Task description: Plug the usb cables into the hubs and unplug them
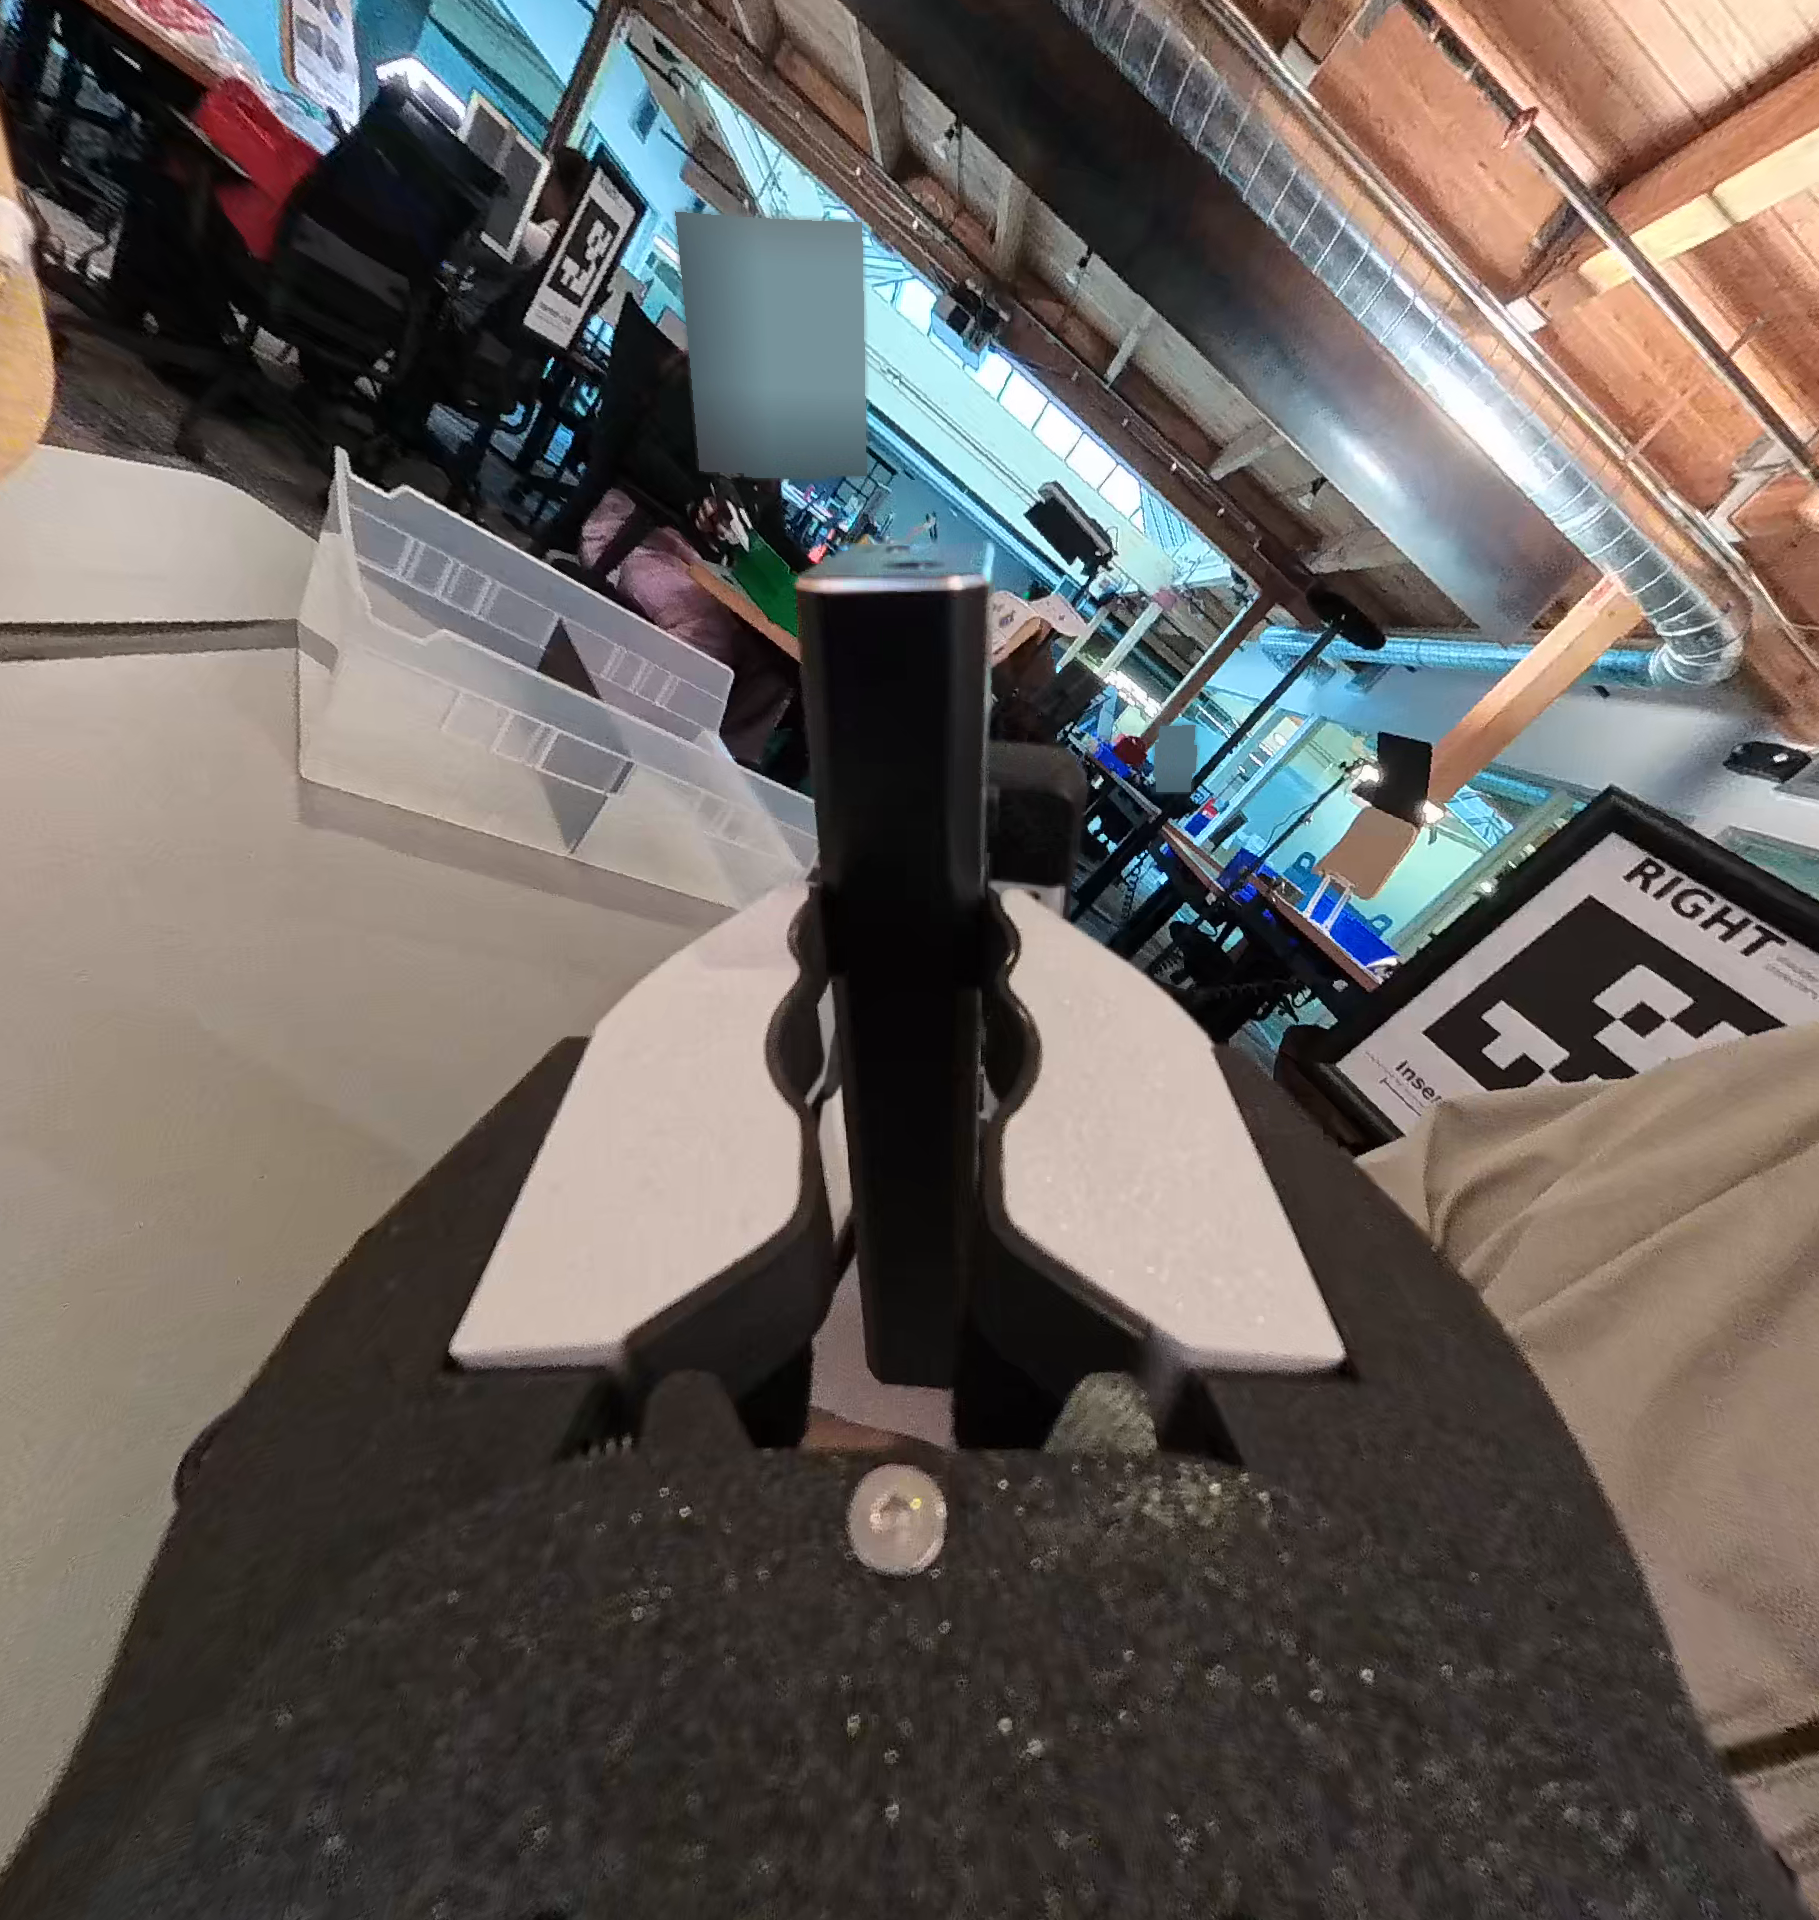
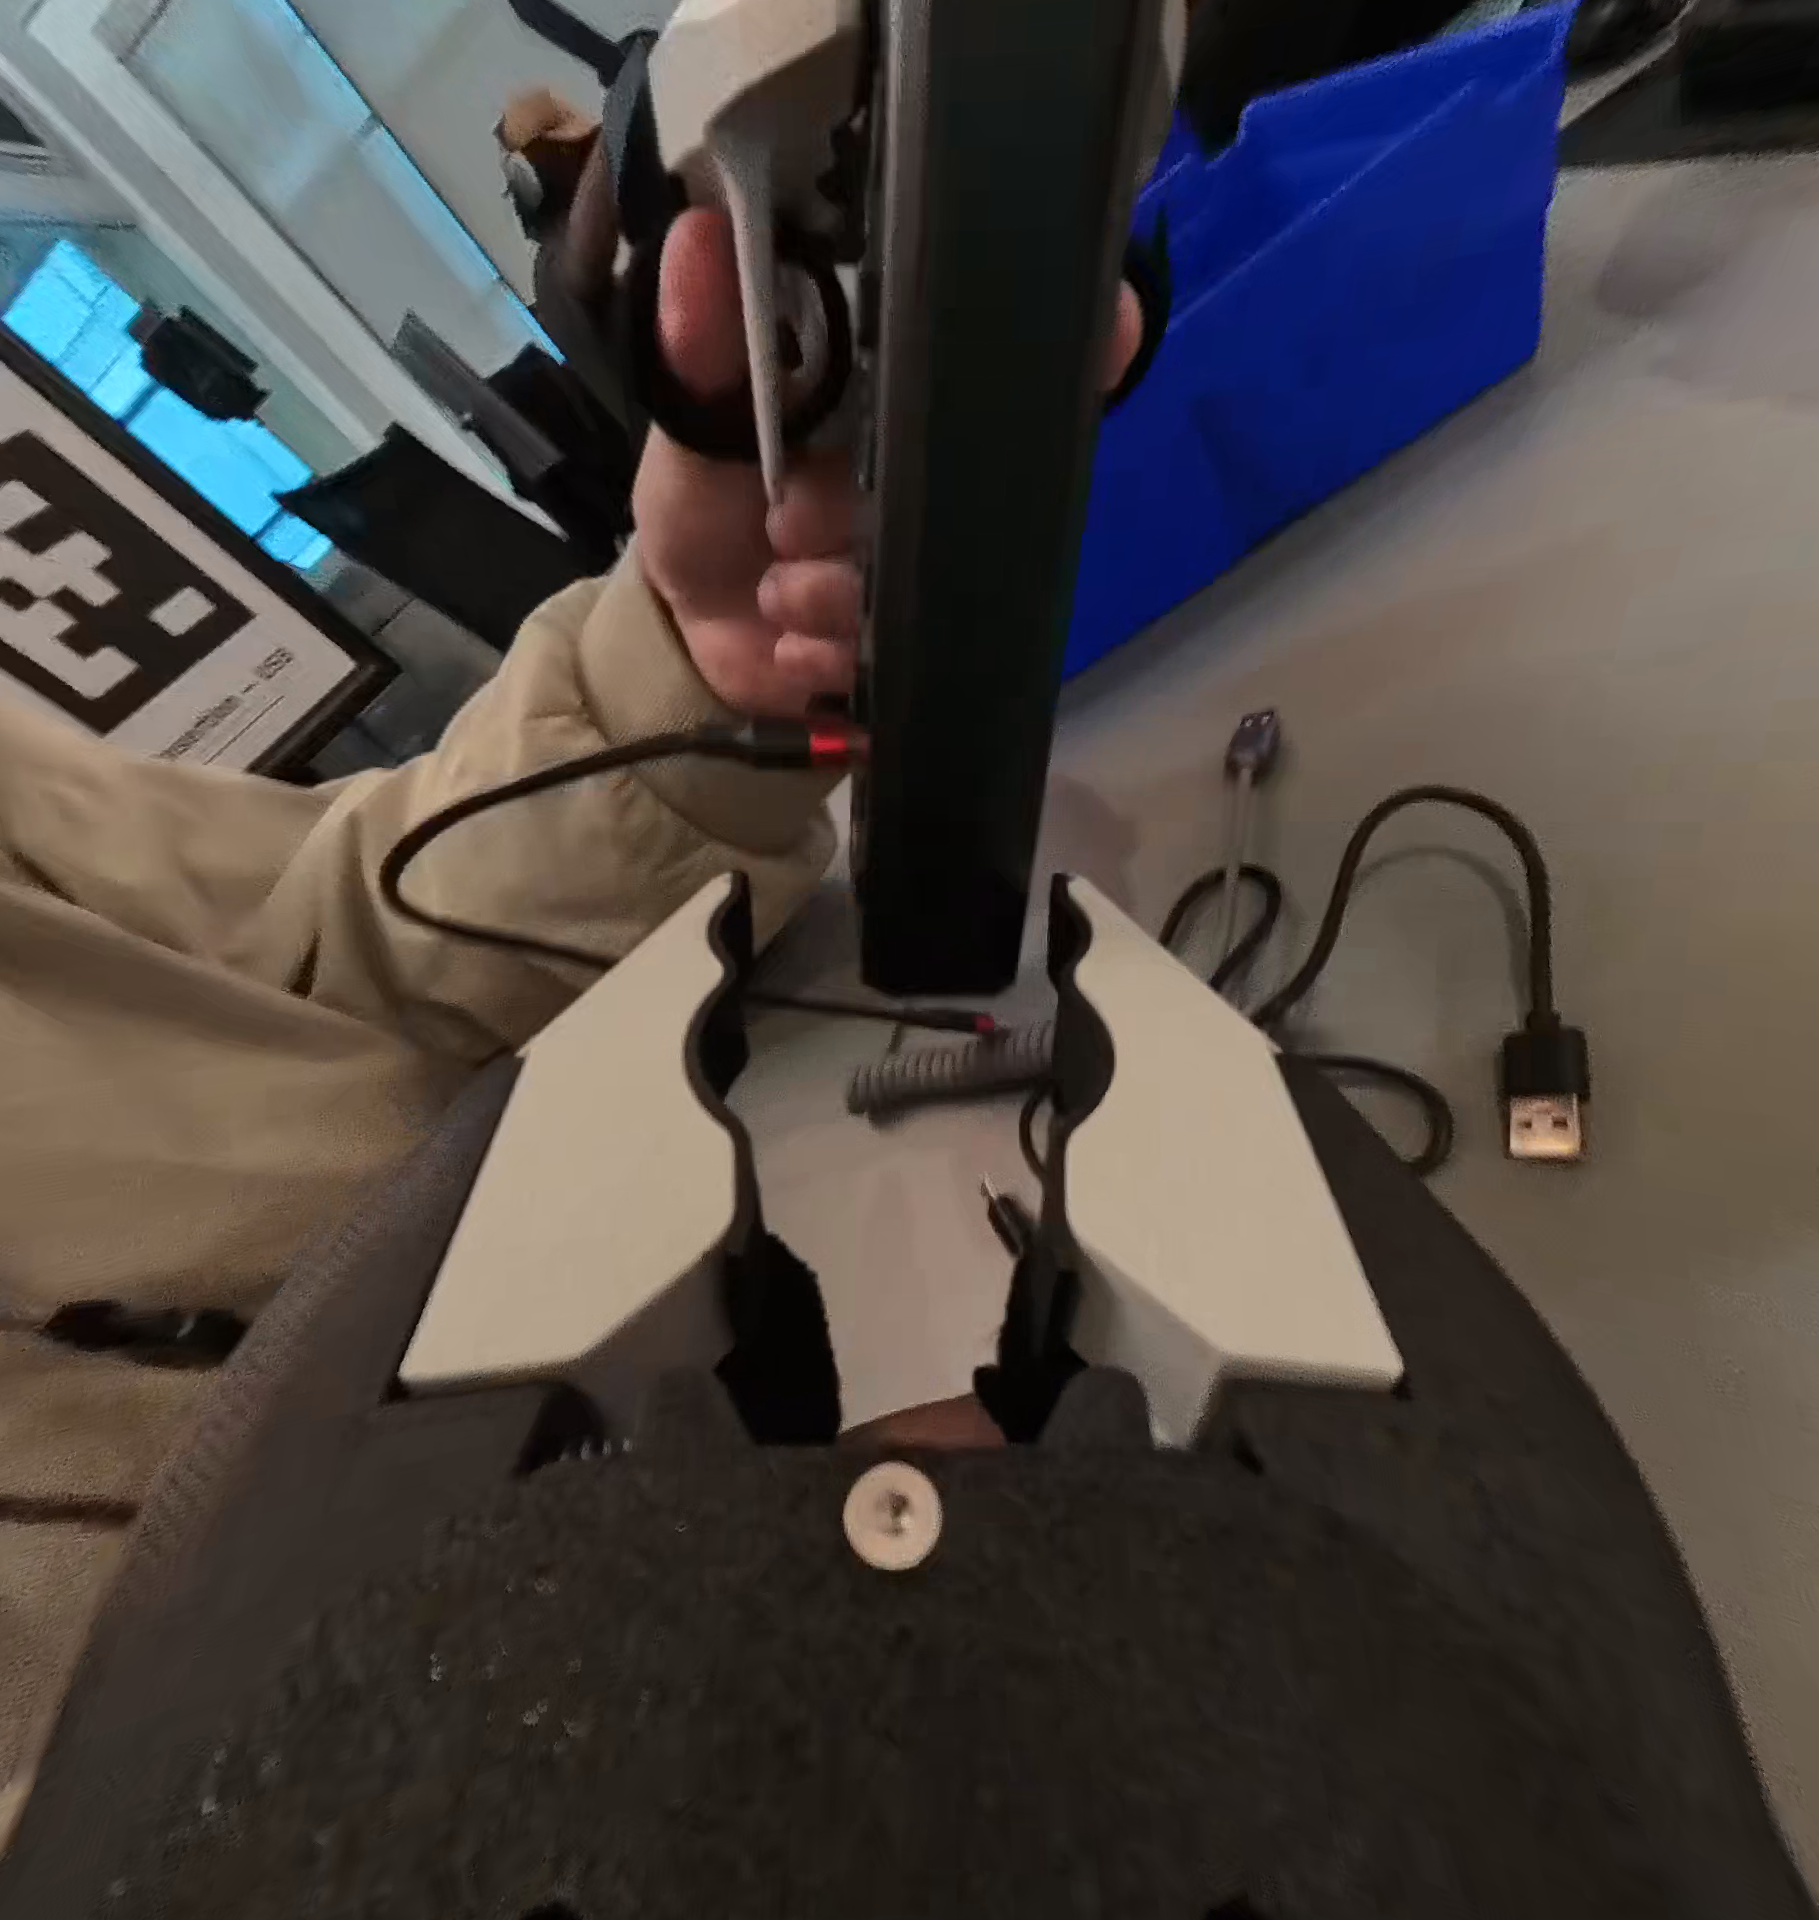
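Grey desk [image 2: 1663,644] carries loose cables. Left hand-held gripper [image 1: 905,997] is clamped on the black hub [image 1: 889,831], lifted above the desk. 1 red-tipped cable [image 2: 780,743] sits plugged into the hub's side. Right hand-held gripper [image 2: 900,997] hangs apart, empty, just below the hub. Beside the hub, the black USB cable [image 2: 1544,1091] and a coiled cable [image 2: 946,1070] lie unplugged, so most remains.

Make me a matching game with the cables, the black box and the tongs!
Things:
1. black hub
2. red-tipped cable
3. black USB cable
4. right tongs

States:
A. lying loose on the table
B. open, holding nothing
C. clamped in the left tongs
D. plugged into the hub's side

Pairs: 1-C, 2-D, 3-A, 4-B
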A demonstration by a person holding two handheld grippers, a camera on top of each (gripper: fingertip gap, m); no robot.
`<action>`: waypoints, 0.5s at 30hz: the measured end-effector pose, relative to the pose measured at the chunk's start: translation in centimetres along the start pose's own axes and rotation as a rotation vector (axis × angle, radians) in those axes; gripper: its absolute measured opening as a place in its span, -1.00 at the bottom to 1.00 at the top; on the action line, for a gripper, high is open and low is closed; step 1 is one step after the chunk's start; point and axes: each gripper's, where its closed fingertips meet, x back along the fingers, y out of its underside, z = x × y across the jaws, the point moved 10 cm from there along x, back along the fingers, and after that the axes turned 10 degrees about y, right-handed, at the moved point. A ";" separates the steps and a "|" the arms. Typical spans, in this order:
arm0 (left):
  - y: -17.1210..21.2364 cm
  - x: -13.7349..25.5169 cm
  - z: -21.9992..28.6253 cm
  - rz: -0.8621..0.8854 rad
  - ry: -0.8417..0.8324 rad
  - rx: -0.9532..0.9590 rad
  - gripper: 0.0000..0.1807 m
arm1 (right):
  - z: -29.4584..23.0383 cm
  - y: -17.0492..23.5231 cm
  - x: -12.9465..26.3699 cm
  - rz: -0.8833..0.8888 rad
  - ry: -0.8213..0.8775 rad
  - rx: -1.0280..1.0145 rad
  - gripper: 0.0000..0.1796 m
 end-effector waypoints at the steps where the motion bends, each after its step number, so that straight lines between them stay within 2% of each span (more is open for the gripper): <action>1: 0.1 -0.3 0.0 0.002 0.006 0.001 -0.70 | -0.3 -0.2 -0.5 0.040 0.008 -0.005 -0.38; 2: 0.2 -0.6 0.0 -0.002 0.017 0.004 -0.70 | -0.6 -0.4 -1.0 0.073 0.005 -0.018 -0.40; 4: 0.4 -1.2 0.2 -0.006 0.042 -0.001 -0.70 | -0.7 -0.5 -1.6 0.089 0.078 0.043 -0.62; 8: -0.2 -1.6 1.0 -0.018 0.008 -0.051 -0.66 | -0.8 -0.4 -1.6 0.169 0.149 0.107 -0.67; 12: -0.3 -1.3 3.1 -0.144 -0.228 -0.152 -0.42 | -0.8 -0.8 -1.6 0.284 0.292 0.152 -0.68; 15: 1.5 -1.1 5.5 -0.281 -0.399 -0.257 -0.43 | -0.7 -0.9 -1.1 0.395 0.390 0.161 -0.68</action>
